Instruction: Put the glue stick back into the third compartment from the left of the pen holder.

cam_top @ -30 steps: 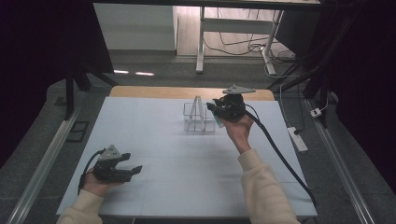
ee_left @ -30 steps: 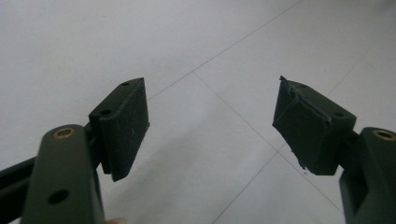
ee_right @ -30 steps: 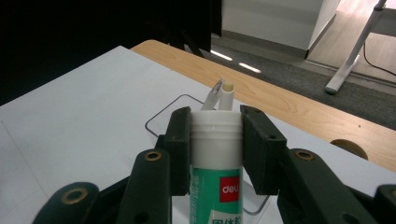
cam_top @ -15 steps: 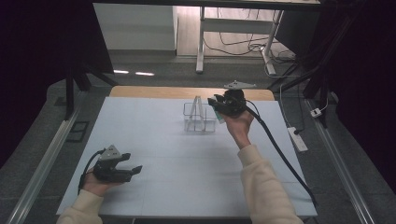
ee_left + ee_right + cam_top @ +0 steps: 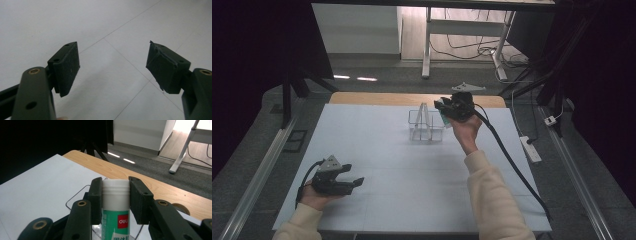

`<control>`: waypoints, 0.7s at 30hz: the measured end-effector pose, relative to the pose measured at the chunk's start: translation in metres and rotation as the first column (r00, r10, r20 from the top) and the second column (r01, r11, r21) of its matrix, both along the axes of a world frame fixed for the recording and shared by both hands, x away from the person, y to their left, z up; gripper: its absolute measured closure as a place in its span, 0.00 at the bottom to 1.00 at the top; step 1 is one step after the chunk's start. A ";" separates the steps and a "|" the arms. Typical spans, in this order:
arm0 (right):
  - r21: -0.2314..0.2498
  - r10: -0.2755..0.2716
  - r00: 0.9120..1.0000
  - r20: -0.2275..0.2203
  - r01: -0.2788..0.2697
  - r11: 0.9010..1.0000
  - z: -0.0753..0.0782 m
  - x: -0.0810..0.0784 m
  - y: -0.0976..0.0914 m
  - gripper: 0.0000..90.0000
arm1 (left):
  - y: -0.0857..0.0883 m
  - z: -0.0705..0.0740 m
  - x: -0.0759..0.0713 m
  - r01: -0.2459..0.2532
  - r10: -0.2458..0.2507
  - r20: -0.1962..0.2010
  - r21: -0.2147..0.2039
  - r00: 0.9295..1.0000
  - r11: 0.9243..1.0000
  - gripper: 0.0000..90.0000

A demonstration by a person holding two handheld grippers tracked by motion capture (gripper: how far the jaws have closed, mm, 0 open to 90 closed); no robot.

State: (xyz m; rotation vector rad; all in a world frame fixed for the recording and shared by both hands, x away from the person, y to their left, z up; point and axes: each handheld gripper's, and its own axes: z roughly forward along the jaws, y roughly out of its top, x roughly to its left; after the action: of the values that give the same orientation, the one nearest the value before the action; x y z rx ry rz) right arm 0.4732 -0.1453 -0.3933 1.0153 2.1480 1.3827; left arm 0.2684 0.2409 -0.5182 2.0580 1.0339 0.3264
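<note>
Right gripper [image 5: 115, 200]: your jaws clamp the white cap of a green glue stick [image 5: 115, 220], upper centre of the high view.
Glue stick: held just above the clear rack [image 5: 424, 125].
Left gripper [image 5: 113, 70]: your jaws gape wide, holding nothing, over the white table [image 5: 377, 150], lower left.

The worktop [image 5: 377, 150] is covered by a pale sheet, with bare wood showing along its far edge. A clear wire-framed holder [image 5: 424, 125] stands near the far edge, right of centre.
</note>
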 end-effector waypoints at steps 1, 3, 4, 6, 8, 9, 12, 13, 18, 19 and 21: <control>0.003 -0.002 1.000 -0.003 0.002 1.000 -0.001 0.001 0.000 0.72 | 0.000 0.000 0.000 0.000 0.000 0.000 0.000 1.000 1.000 0.29; 0.010 -0.009 1.000 -0.011 0.010 1.000 -0.003 0.004 0.000 0.72 | 0.000 0.000 0.000 0.000 0.000 0.000 0.000 1.000 1.000 0.29; 0.013 -0.011 1.000 -0.014 0.011 1.000 -0.004 0.006 0.000 0.72 | 0.000 0.000 0.000 0.000 0.000 0.000 0.000 1.000 1.000 0.29; 0.024 -0.013 1.000 -0.018 0.014 1.000 -0.006 0.009 0.001 0.72 | 0.000 0.000 0.000 0.001 -0.001 0.000 0.000 1.000 1.000 0.29; 0.040 -0.007 1.000 -0.020 0.008 0.999 -0.008 0.012 0.001 0.72 | 0.000 0.000 0.000 0.002 -0.002 -0.001 0.001 1.000 1.000 0.29; 0.045 -0.004 1.000 -0.021 0.005 0.999 -0.008 0.013 0.002 0.72 | 0.000 0.000 0.000 0.001 -0.001 -0.001 0.002 1.000 1.000 0.29; 0.049 0.003 1.000 -0.023 -0.002 0.999 -0.011 0.015 0.004 0.72 | 0.000 0.000 0.000 0.001 -0.001 0.000 0.003 1.000 1.000 0.29; 0.047 0.002 1.000 -0.024 -0.001 0.999 -0.012 0.016 0.005 0.72 | 0.000 0.000 0.000 0.001 -0.001 0.000 0.004 1.000 1.000 0.29; 0.048 0.001 1.000 -0.021 0.000 0.999 -0.016 0.020 0.009 0.72 | 0.000 -0.001 0.000 0.001 -0.001 0.000 0.006 1.000 1.000 0.29; 0.040 0.002 1.000 -0.021 -0.001 0.999 -0.016 0.021 0.011 0.72 | 0.000 -0.001 0.000 0.000 0.000 -0.001 0.005 1.000 1.000 0.29; 0.033 0.002 1.000 -0.013 -0.002 0.999 -0.017 0.022 0.013 0.72 | 0.000 -0.001 0.000 0.001 -0.001 -0.001 0.004 1.000 1.000 0.29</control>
State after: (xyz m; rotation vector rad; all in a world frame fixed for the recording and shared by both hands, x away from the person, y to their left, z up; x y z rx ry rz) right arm 0.4954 -0.1327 -0.4105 1.0380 2.1423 1.4211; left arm 0.2689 0.2413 -0.5188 2.0626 1.0340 0.3270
